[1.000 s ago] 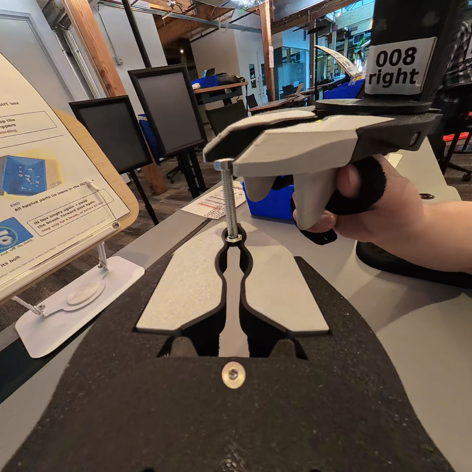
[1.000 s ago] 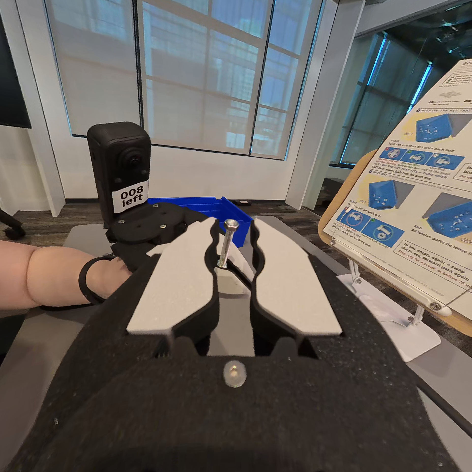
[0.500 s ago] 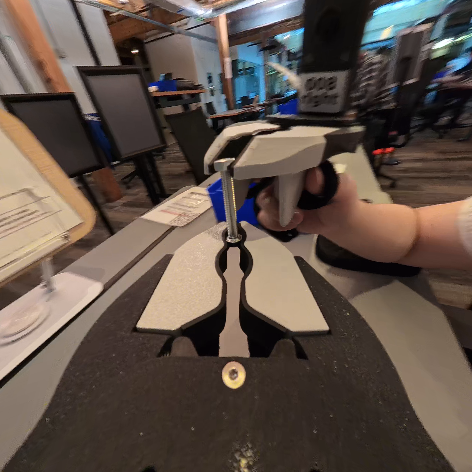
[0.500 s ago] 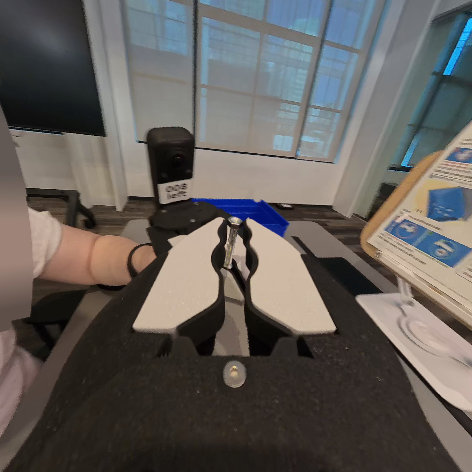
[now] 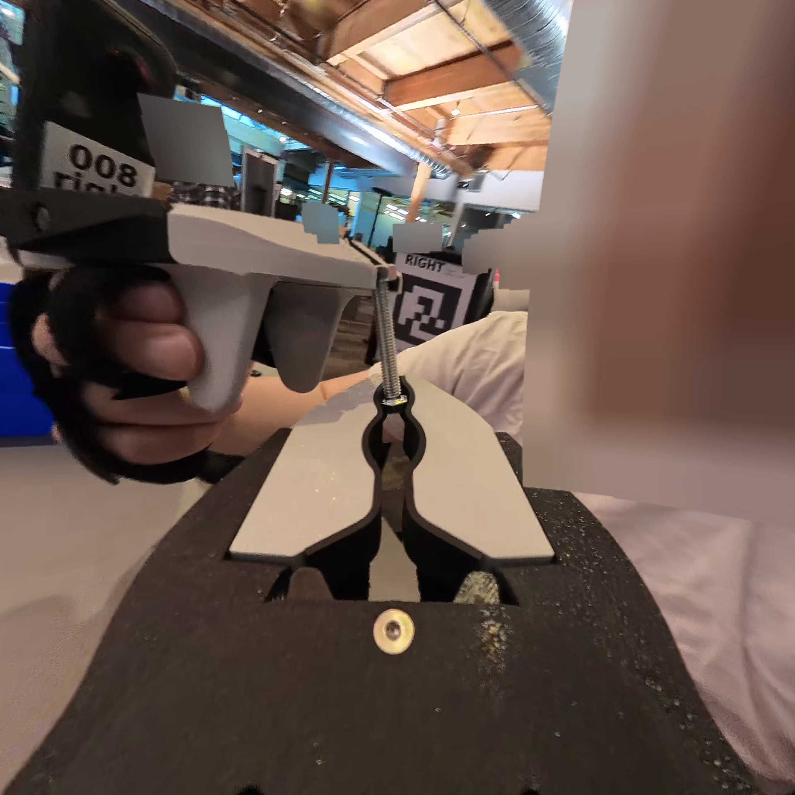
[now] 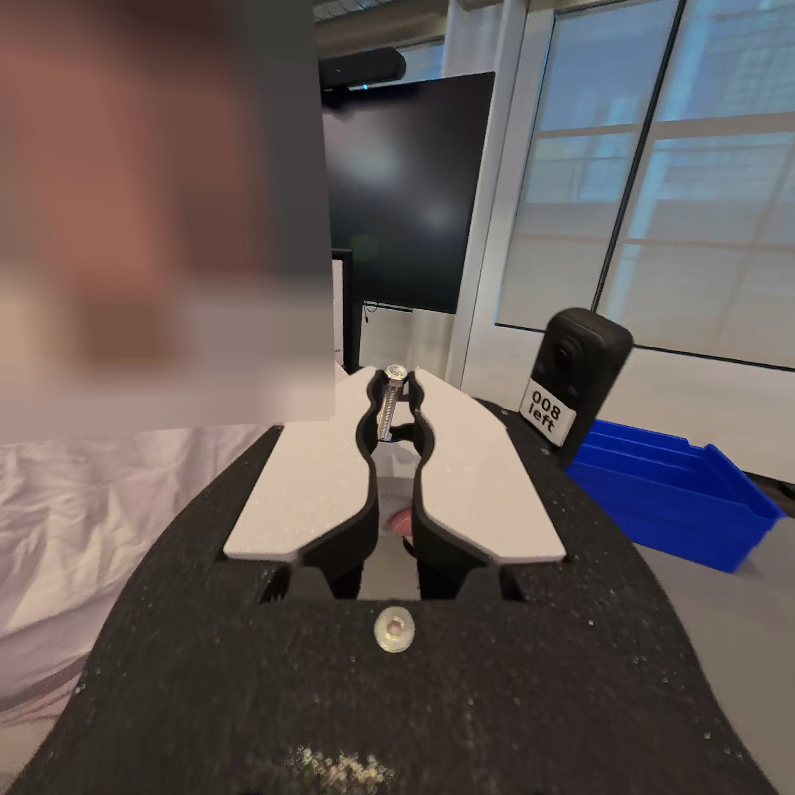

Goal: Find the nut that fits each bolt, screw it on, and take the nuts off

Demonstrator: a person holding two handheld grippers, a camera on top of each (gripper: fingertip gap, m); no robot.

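A long silver bolt (image 5: 384, 335) stands between the two grippers. My left gripper (image 5: 393, 387) is shut on a small nut (image 5: 393, 401) at the bolt's lower end. My right gripper (image 6: 395, 374) is shut on the bolt's head, and the bolt's shaft (image 6: 386, 408) runs down between its fingers. In the left wrist view the right gripper (image 5: 383, 270) lies level above, held by a hand (image 5: 129, 365). The left gripper's black camera block (image 6: 576, 374) shows at the right of the right wrist view.
A blue bin (image 6: 671, 486) sits on the grey table (image 6: 731, 623) at the right, and its edge shows in the left wrist view (image 5: 21, 365). The person's white shirt (image 5: 464, 357) is close behind the grippers. A dark screen (image 6: 408, 193) stands farther back. The grippers' ends are close to 5 centimetres from one another.
Both grippers have swung round together with the bolt and nut still held. The views now face the person, and the instruction board has left both views.
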